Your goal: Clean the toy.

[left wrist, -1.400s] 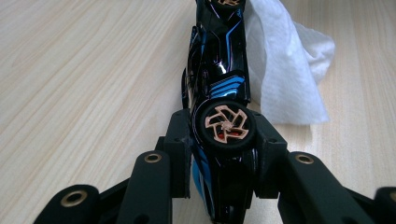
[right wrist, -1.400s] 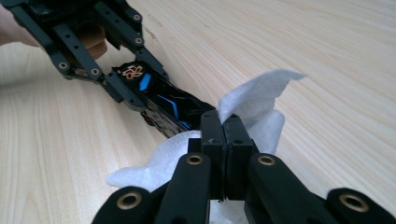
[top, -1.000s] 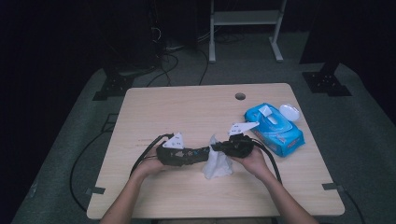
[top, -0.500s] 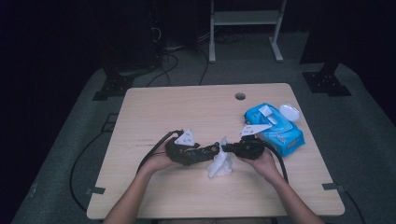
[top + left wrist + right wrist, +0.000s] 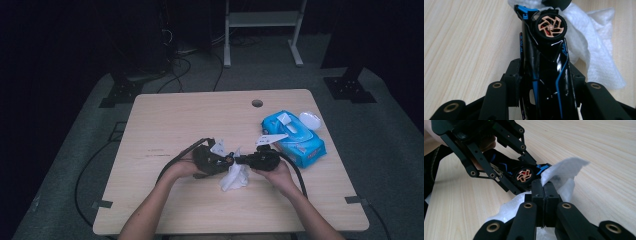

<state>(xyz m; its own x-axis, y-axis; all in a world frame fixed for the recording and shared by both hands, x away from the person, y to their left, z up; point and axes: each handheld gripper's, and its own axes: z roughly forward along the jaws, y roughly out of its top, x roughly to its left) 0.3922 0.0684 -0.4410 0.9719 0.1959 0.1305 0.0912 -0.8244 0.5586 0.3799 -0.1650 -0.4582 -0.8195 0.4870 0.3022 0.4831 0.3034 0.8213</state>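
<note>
A black toy car with blue stripes and an orange-spoked wheel sits nose-out between the jaws of my left gripper. Those jaws have just been closing, and their pads press on the car's sides. My right gripper is shut on a white wipe and holds it against the car by that wheel. In the high view the left gripper and right gripper meet tip to tip near the table's middle front. The wipe hangs down to the wood below them.
A blue pack of wipes lies to the right of my right hand, with a white lid behind it. A cable hole sits near the table's far edge. A black cable trails off the left gripper.
Both hands have shifted a little to the right, the left one more. The car has been brought up against the wipe, which stays pinched in the right gripper.
</note>
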